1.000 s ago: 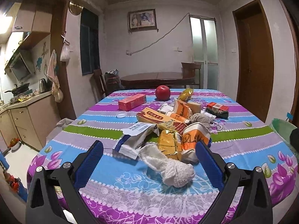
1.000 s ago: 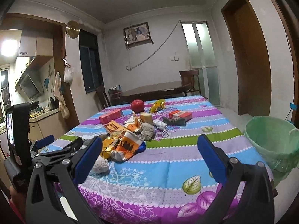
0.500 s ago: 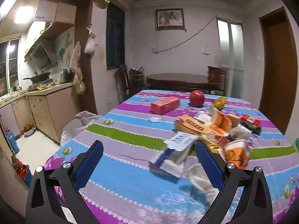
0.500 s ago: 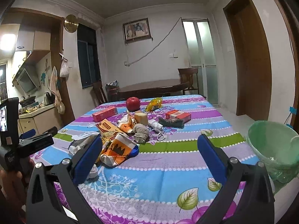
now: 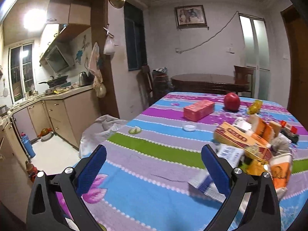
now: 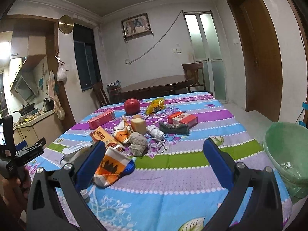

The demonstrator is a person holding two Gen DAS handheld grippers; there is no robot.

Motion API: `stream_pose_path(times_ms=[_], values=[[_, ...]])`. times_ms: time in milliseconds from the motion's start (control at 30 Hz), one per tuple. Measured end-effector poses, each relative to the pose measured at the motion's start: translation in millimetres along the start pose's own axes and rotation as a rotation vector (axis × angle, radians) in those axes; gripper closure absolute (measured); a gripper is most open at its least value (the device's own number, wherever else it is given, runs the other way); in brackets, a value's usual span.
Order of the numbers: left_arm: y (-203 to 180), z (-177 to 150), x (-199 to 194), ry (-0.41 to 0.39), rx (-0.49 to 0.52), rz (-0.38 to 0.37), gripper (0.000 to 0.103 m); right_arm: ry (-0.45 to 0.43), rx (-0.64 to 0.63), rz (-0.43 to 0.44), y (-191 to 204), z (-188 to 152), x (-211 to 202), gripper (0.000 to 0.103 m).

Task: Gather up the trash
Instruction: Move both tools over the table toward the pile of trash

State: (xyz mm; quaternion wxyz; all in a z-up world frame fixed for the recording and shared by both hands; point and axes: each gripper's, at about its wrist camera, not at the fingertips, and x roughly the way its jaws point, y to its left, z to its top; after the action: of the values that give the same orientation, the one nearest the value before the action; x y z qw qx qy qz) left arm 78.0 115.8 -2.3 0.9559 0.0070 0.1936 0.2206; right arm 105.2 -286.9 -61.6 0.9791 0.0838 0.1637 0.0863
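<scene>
L gripper swung left off crumpled orange wrapper; both jaws wide, empty. Green plastic basin only in R view, right of wrapper.

Trash pile: wrappers, boxes, rag, mid-table; green-lined bin at table's right edge.

Wrappers and boxes lie mid-table, apple behind them, bin off the right edge.
</scene>
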Motion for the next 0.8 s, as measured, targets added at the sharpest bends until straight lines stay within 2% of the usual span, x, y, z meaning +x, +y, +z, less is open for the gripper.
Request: stream_pose_path(times_ms=[300,400,533,800], values=[[10.5,2.1,33.4,0.031,-0.022,0.041,0.005,0.044,0.021,0.007,-11.8,0.4,27.6,0.005],[8.6,-0.4,44.0,0.077,-0.008,0.023,0.005,0.087,0.058,0.043,-17.9,-0.4,35.9,0.005],[9.6,-9.4,56.1,0.128,-0.020,0.016,0.005,0.108,0.082,0.045,-21.6,-2.1,38.5,0.005],[3.3,-12.3,58.0,0.129,0.005,0.021,0.005,0.142,0.079,0.075,-20.7,-4.2,44.4,0.005]])
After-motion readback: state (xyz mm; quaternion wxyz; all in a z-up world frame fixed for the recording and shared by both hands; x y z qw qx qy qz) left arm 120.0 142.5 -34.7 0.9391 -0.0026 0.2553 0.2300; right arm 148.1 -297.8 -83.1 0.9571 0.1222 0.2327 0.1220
